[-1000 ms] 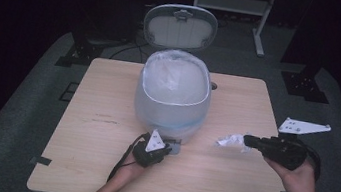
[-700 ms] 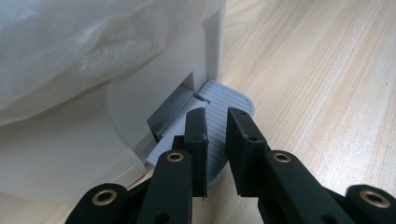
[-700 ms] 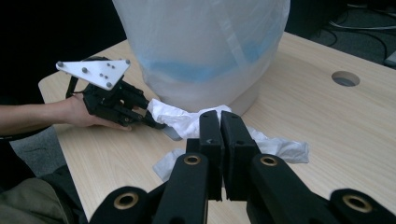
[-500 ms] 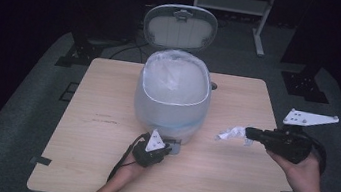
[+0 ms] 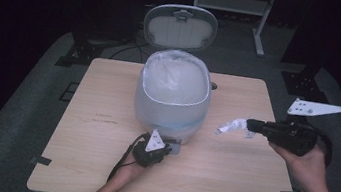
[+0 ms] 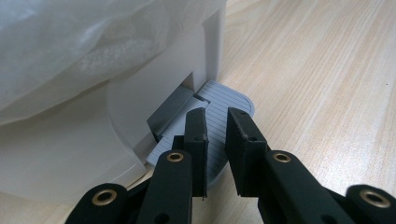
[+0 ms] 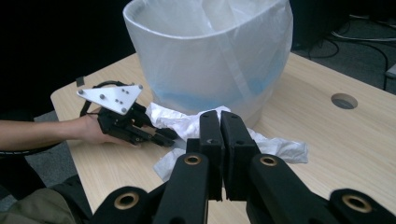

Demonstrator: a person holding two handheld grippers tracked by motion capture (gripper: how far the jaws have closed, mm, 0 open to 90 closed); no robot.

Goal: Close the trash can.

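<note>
A crumpled tissue [image 5: 229, 126], right of centre in the high view, is pinched in the right hand-held gripper [image 5: 250, 123], held level toward the lined pedal bin [image 5: 172, 96]. The left hand-held gripper [image 6: 215, 128], jaws nearly together and holding nothing, presses the pedal [image 6: 229, 100], apparently keeping the lid [image 5: 180, 26] open above the bench [image 5: 98, 91].

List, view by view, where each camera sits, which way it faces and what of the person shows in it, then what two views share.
High view: above the person's side, looking forward and down at the table; both forearms enter from below.
Left gripper view: on the left gripper, looking low along its jaws at the bin's pedal.
Right gripper view: on the right gripper, looking at the crumpled tissue it pinches; the left hand shows.
Shared: high and right views both show the lined bin.
</note>
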